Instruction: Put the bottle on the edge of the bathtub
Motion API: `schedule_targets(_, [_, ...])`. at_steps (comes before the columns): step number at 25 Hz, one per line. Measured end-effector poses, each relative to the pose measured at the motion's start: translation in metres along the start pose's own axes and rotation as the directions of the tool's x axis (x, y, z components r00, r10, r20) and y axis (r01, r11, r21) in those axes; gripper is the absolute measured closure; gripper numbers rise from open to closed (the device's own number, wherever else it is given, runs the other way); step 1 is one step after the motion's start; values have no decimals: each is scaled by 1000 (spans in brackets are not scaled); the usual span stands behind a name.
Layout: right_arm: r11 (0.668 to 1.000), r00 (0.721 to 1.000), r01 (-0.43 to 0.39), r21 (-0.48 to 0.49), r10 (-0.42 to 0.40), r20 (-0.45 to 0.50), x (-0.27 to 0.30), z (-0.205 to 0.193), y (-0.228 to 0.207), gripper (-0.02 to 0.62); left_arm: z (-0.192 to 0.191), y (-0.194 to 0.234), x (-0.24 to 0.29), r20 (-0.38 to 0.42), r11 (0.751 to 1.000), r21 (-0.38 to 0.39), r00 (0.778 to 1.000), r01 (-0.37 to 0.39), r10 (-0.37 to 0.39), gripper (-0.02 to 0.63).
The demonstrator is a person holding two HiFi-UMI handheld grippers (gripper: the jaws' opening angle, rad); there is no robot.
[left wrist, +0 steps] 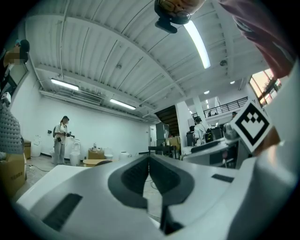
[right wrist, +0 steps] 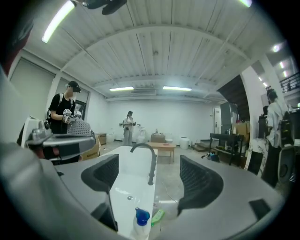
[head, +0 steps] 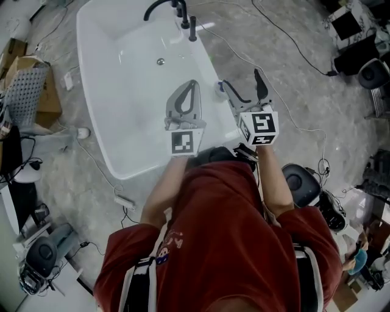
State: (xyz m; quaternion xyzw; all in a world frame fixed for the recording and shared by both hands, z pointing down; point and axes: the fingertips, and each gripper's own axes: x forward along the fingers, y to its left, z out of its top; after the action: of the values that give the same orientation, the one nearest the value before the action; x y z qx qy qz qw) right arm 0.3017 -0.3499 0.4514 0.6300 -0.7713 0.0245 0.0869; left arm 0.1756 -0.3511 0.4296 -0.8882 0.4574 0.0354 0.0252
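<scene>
The white bathtub (head: 103, 116) lies ahead of me with a black faucet (head: 183, 15) at its far end. A white bottle with a blue cap (right wrist: 140, 223) stands upright on the tub's right rim, low between the right gripper's jaws and apart from them. In the head view the bottle (head: 219, 89) shows just left of the right gripper (head: 242, 82), which is open and empty. A green object (right wrist: 158, 216) lies beside the bottle. My left gripper (head: 192, 86) hangs over the tub basin, shut with nothing in it; its pads (left wrist: 140, 176) meet.
A cardboard box with a grey perforated basket (head: 24, 91) stands left of the tub. Cables (head: 286, 33) run over the marbled floor. Black equipment (head: 301, 183) sits at my right. Several people (right wrist: 127, 126) stand far off, and a low table (right wrist: 161, 147) lies beyond the tub.
</scene>
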Motion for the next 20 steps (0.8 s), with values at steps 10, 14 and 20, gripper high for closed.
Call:
schedule_targets(10, [994, 975, 111, 19, -113, 191, -39, 118, -14, 202, 54, 6, 1, 18, 999, -2, 999, 50, -50, 591])
schedule_targets(14, [991, 961, 132, 21, -133, 242, -54, 155, -17, 202, 85, 13, -2, -14, 999, 4, 999, 41, -41, 591])
schedule_targets(20, [990, 946, 139, 3, -134, 296, -72, 196, -6, 204, 135, 28, -15, 1, 999, 25, 1000, 27, -27, 591])
